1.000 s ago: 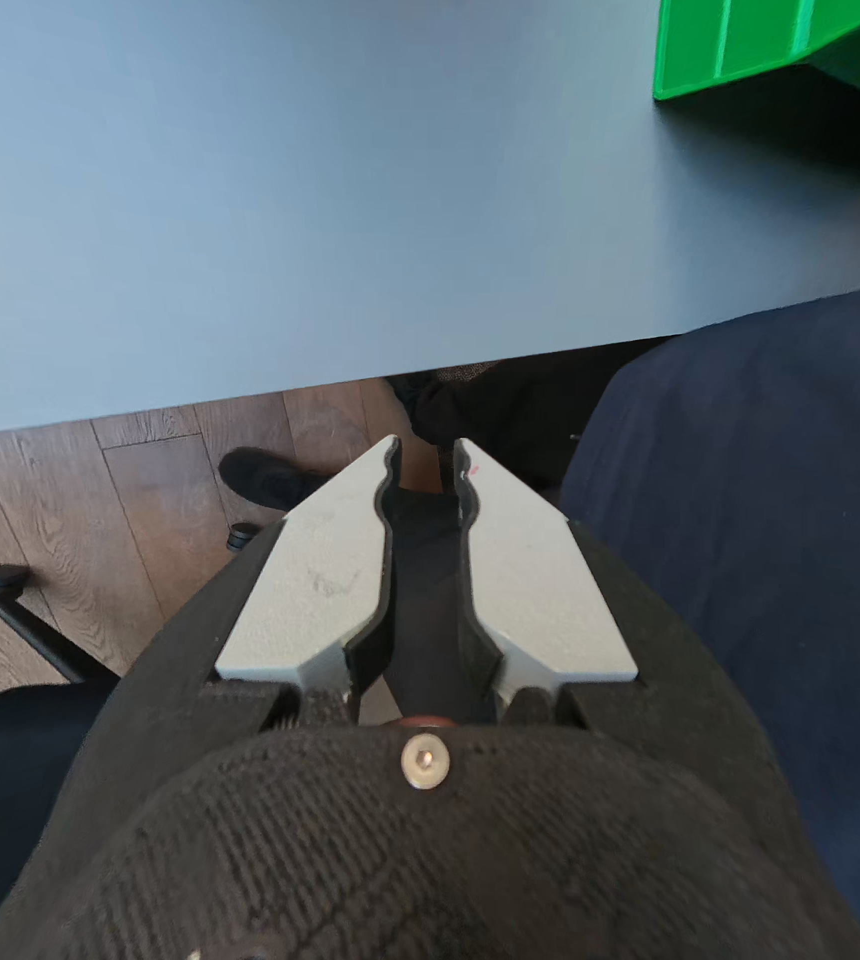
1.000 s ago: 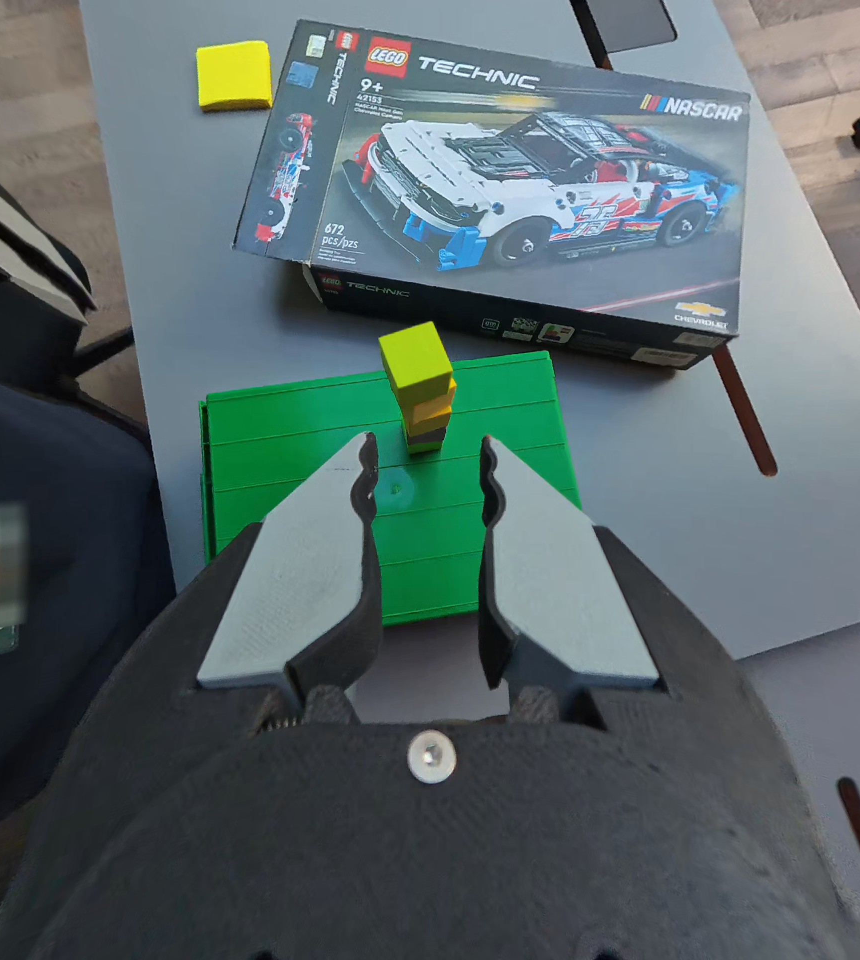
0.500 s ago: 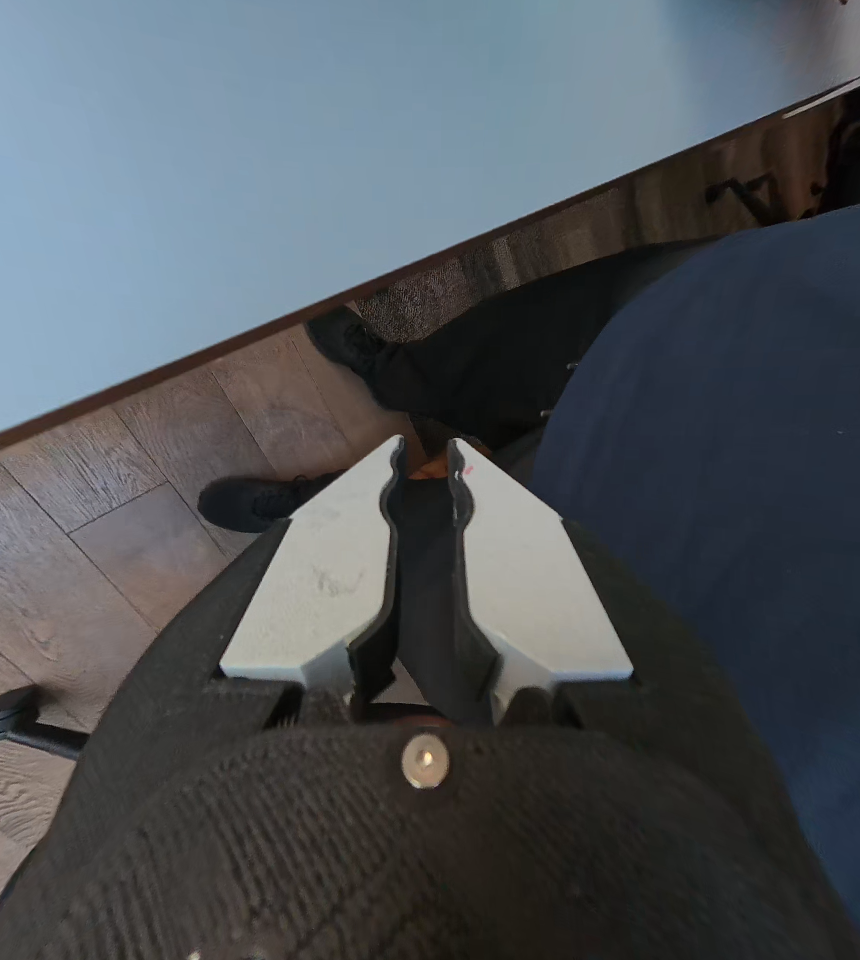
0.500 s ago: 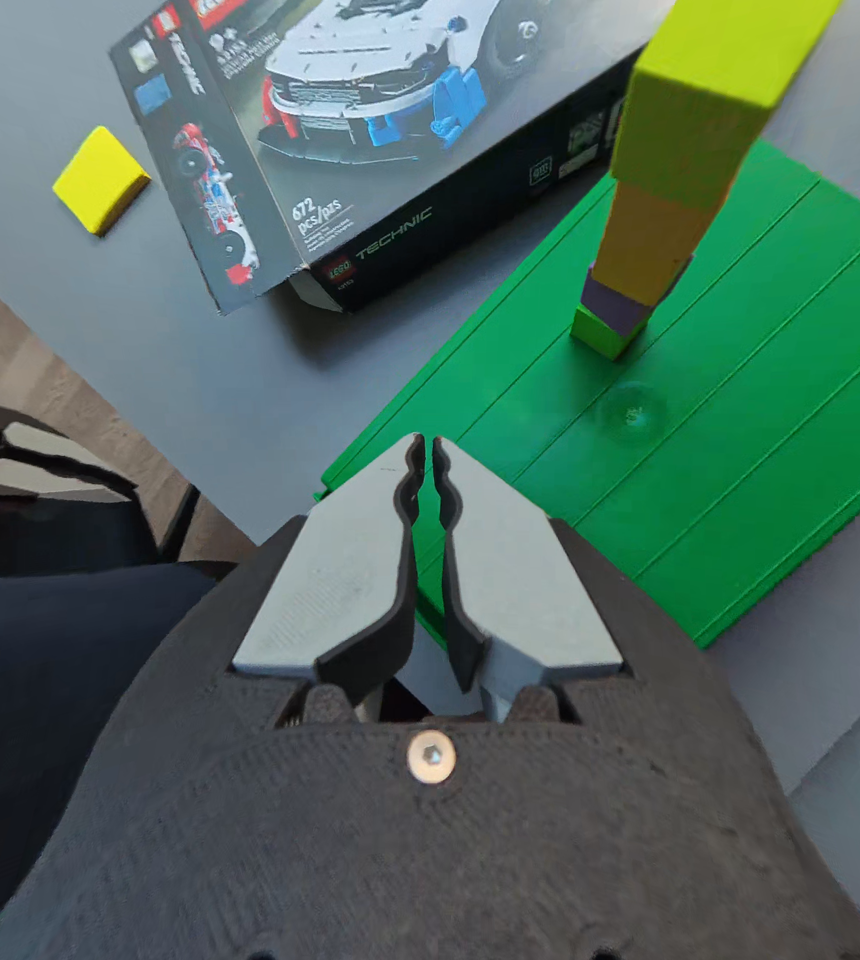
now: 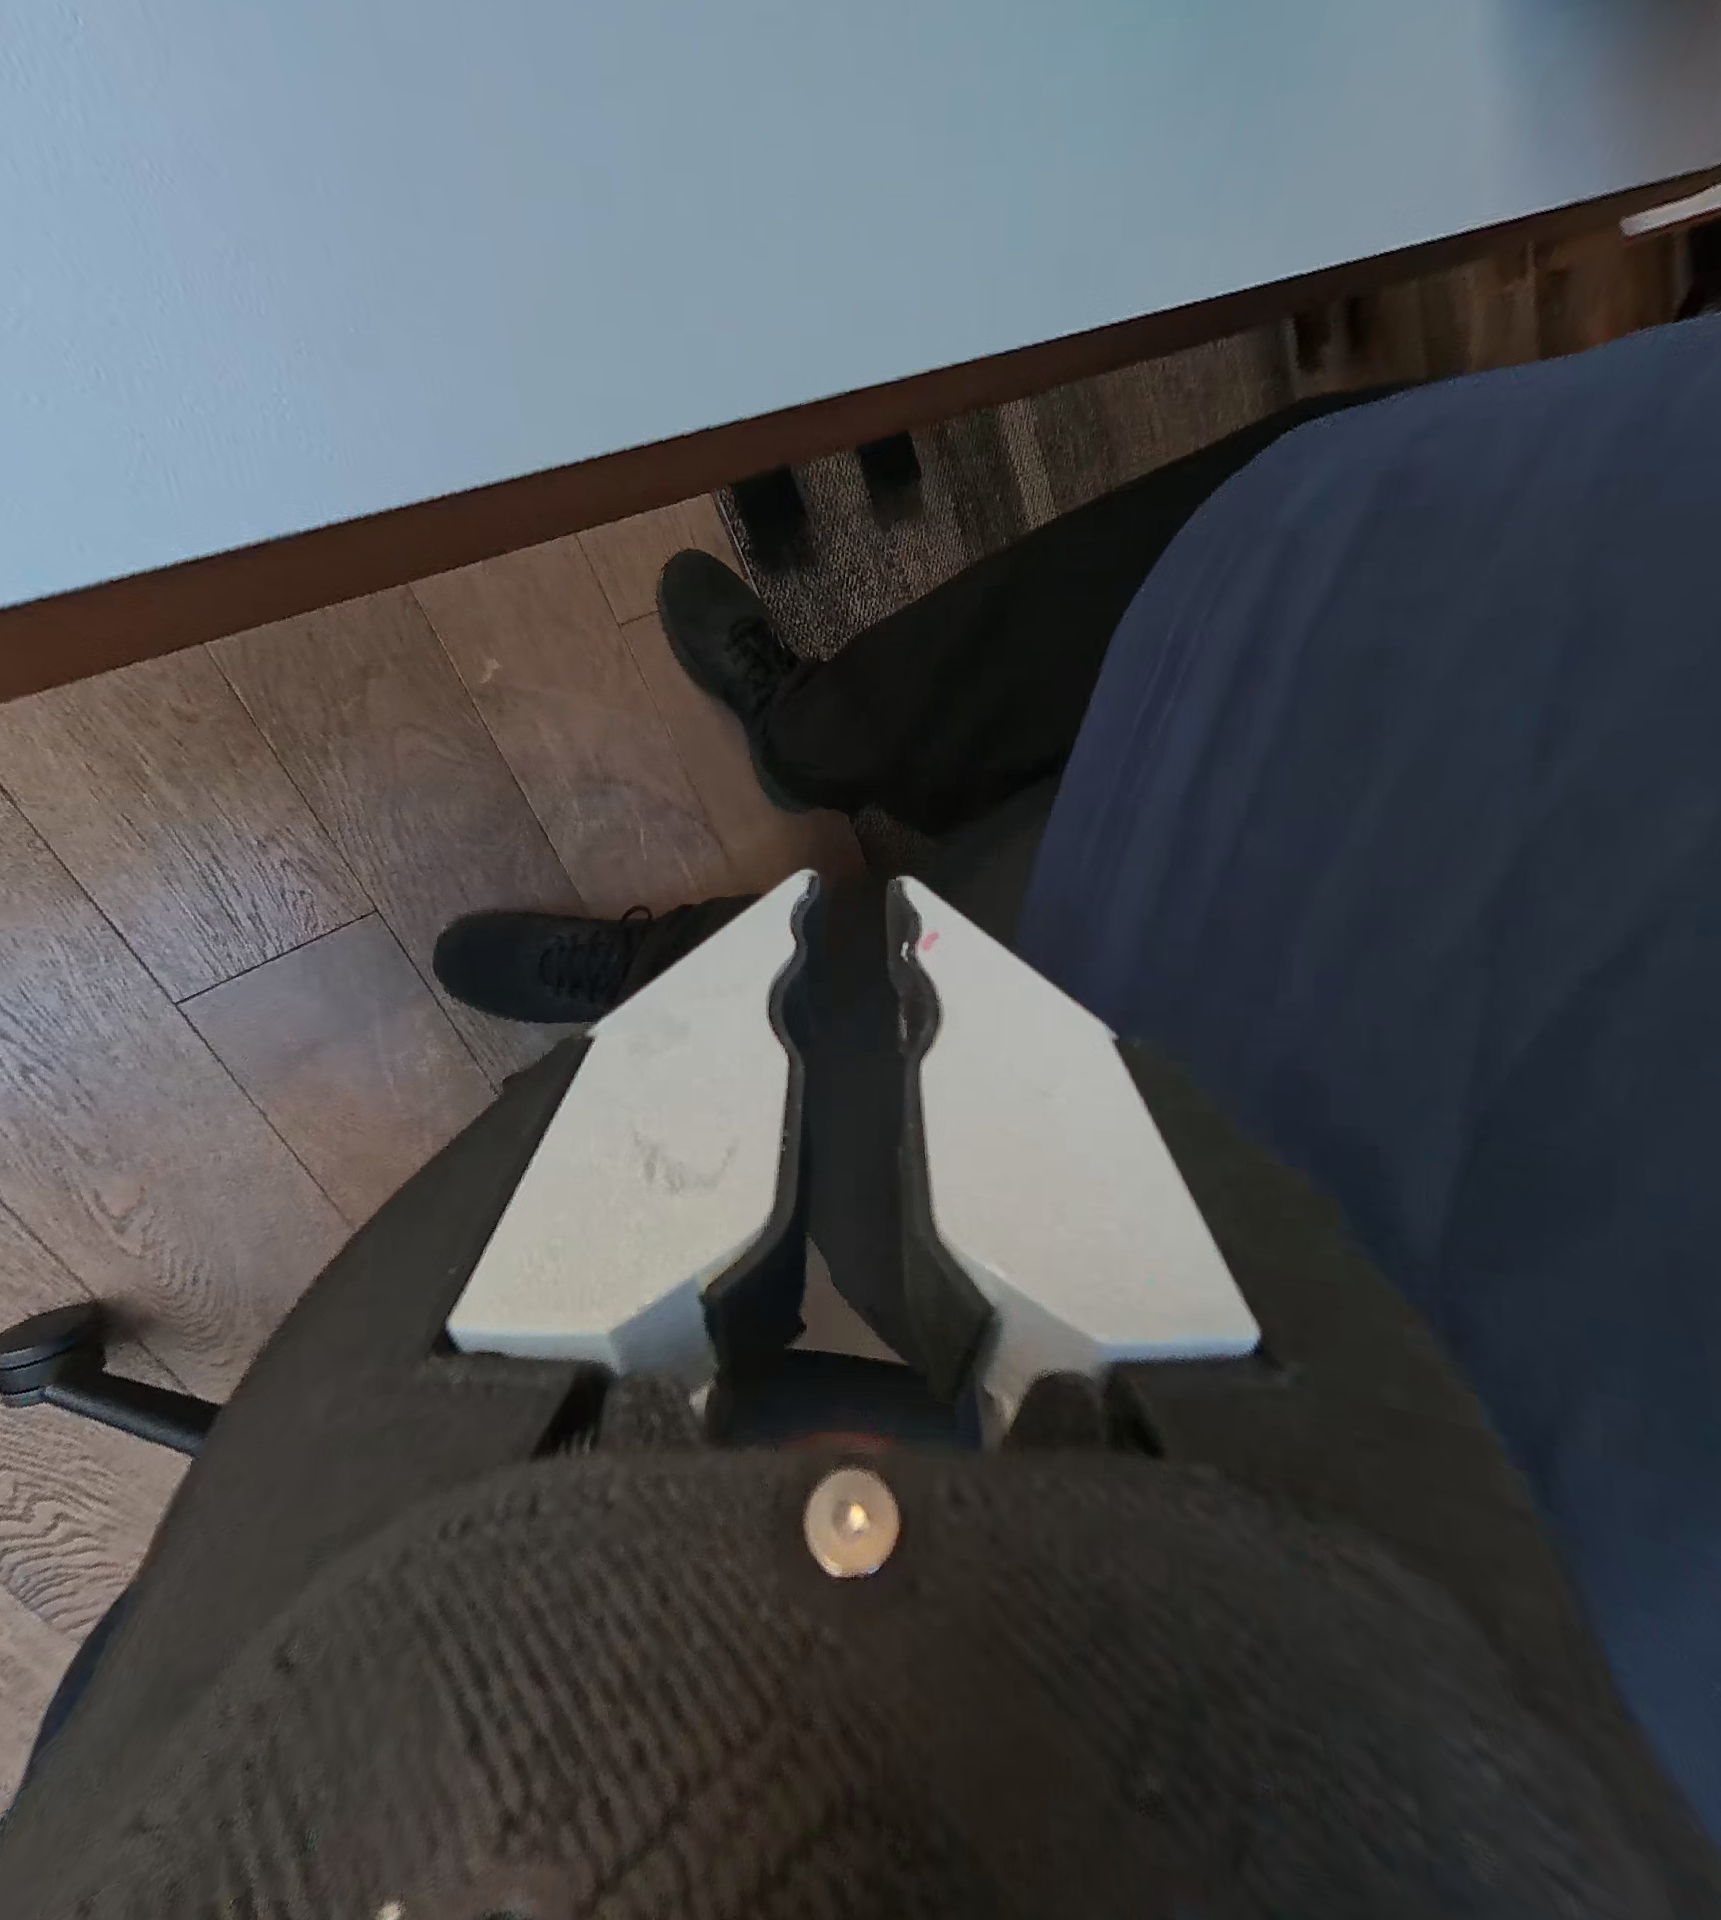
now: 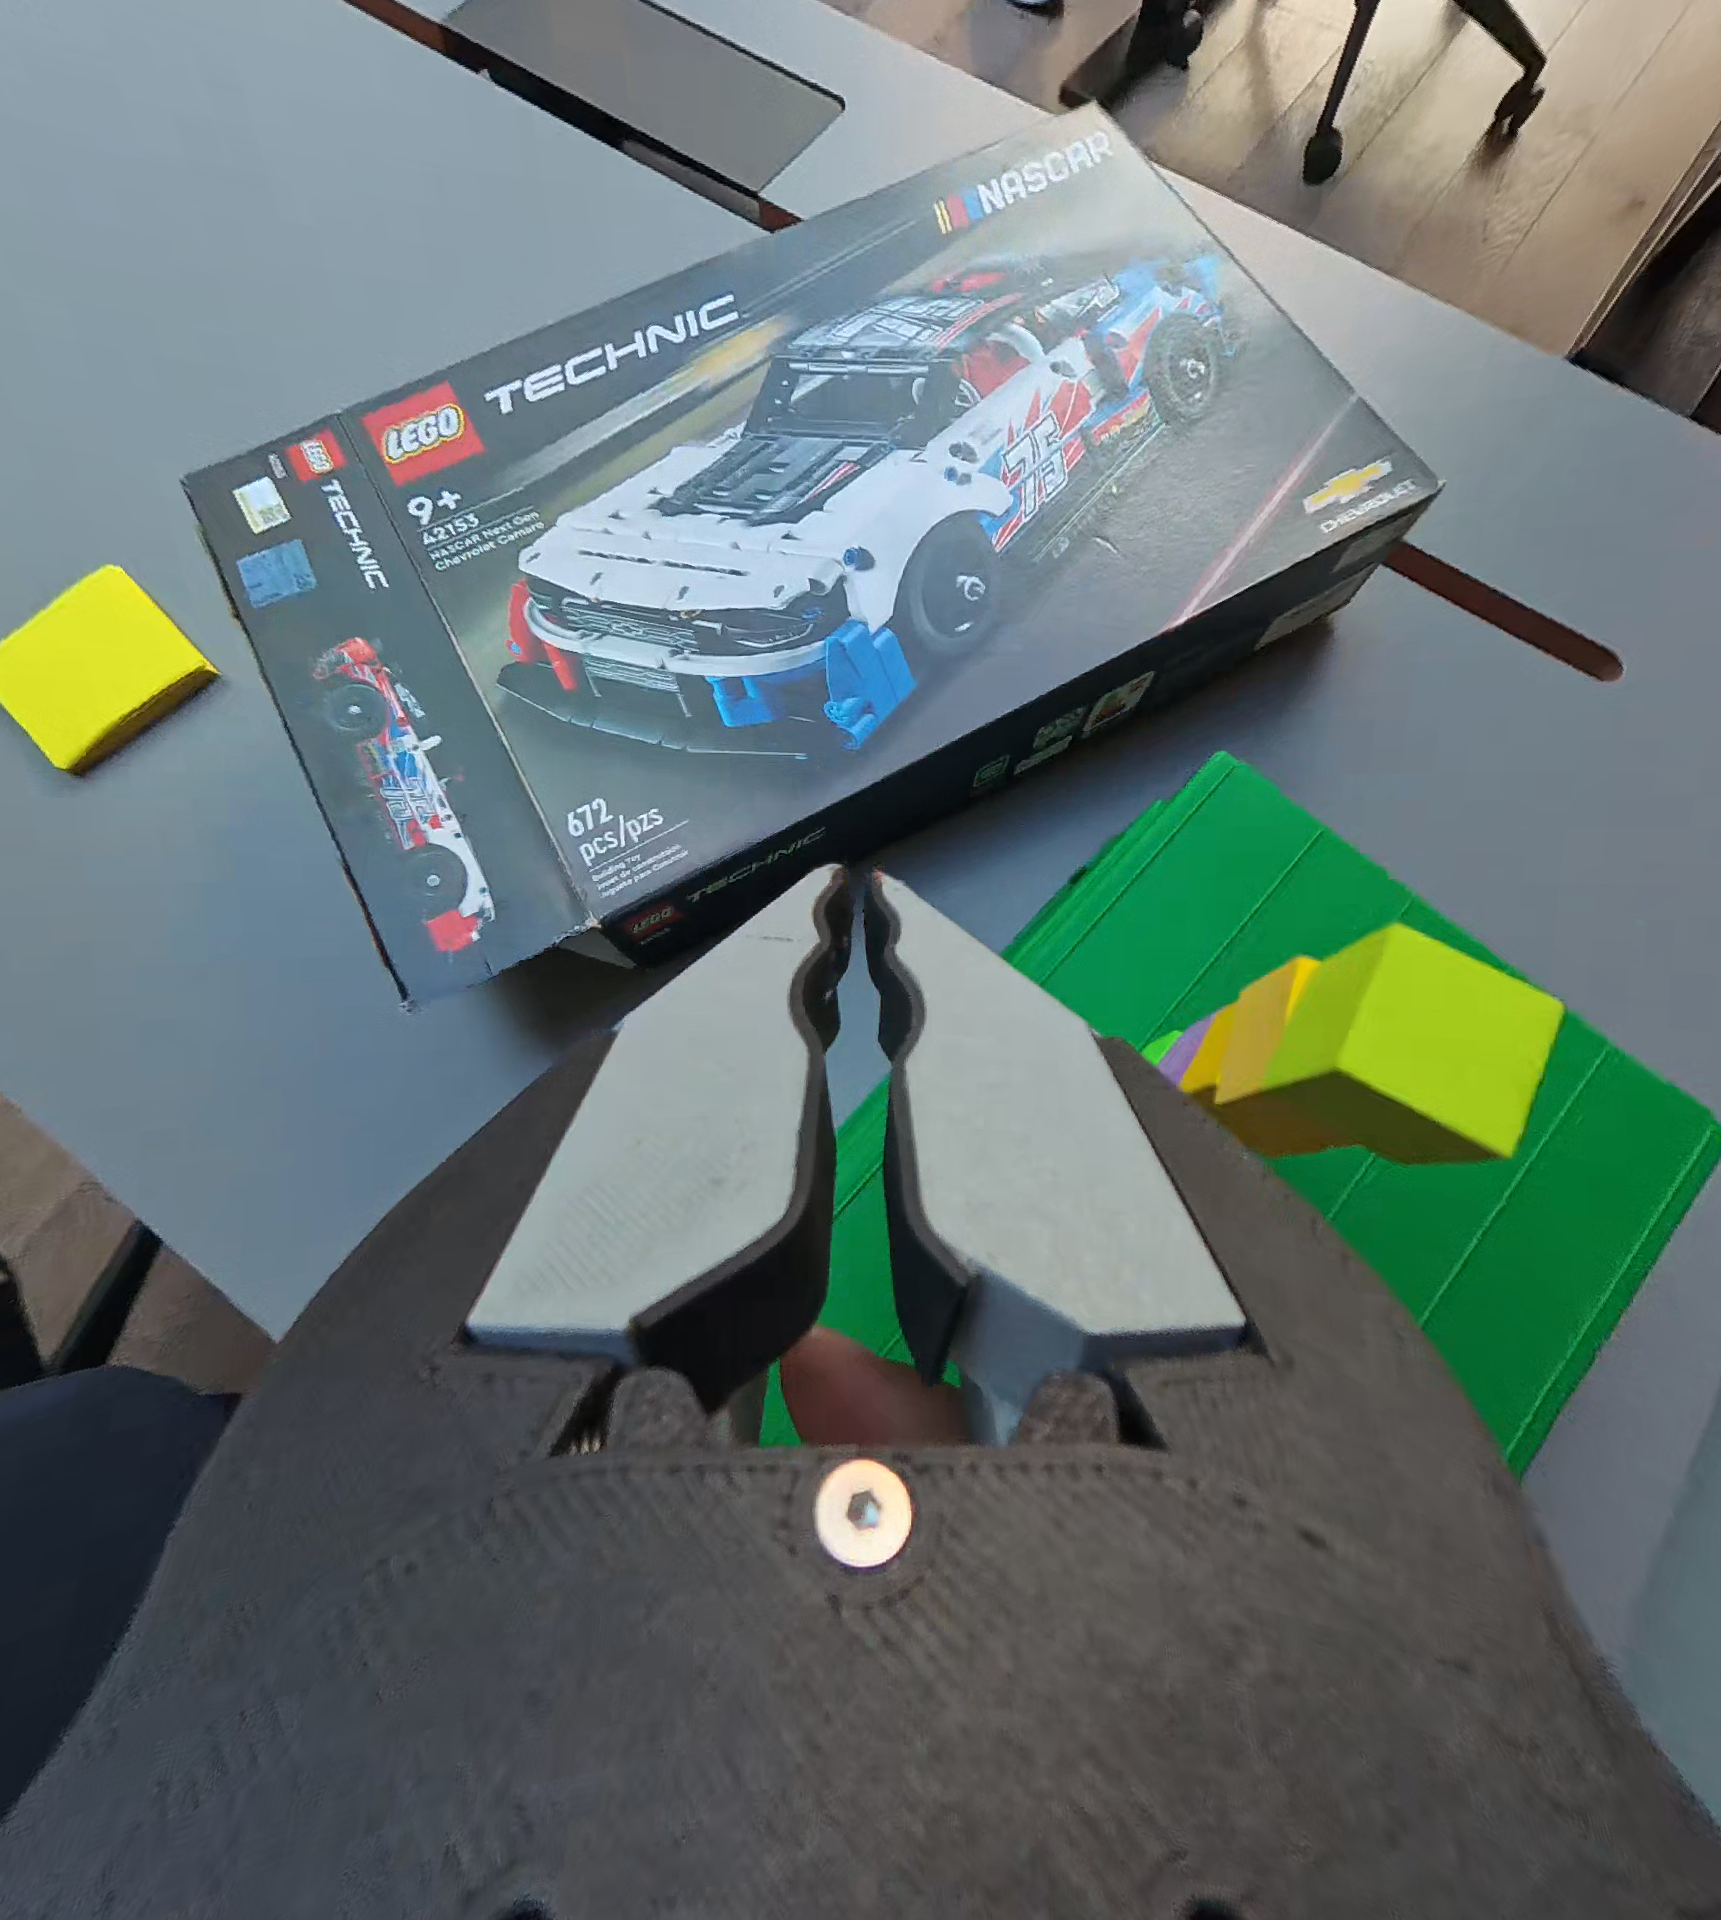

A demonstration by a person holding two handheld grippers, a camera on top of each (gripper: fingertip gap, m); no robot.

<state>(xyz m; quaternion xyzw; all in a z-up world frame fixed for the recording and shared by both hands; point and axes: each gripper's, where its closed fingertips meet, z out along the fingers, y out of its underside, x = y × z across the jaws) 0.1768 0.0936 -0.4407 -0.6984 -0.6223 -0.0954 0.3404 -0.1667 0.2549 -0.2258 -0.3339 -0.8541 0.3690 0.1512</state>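
So the main thing here is a big matte grey table (image 6: 212, 312), with a toy car kit box (image 6: 835, 540) lying flat on it, and I'll use that box as the reference for everything. Past the box's short end there's a flat yellow square pad (image 6: 92, 665), apart from it. On the near side of the box sits a green ribbed board (image 6: 1303, 914), close to its long edge. A stack of small blocks (image 6: 1375, 1039) stands on that board, lime one on top, then orange-yellow, with a bit of purple and green at the bottom. Beyond the box a dark flat panel (image 6: 648, 83) is set in the tabletop, and further back there's wood floor with chair legs (image 6: 1355, 83).

The right gripper (image 6: 856, 883) hangs over the table just off the box's near corner, beside the green board, tips pinched together with nothing between them.

The left gripper (image 5: 856, 894) is off the table completely, down by the table edge (image 5: 627, 468), over brown plank floor (image 5: 212, 883). Its fingers are only a narrow slit apart and empty. Below it are two black shoes (image 5: 544, 961), a dark trouser leg, navy fabric (image 5: 1458, 935) and a chair caster (image 5: 45, 1340).
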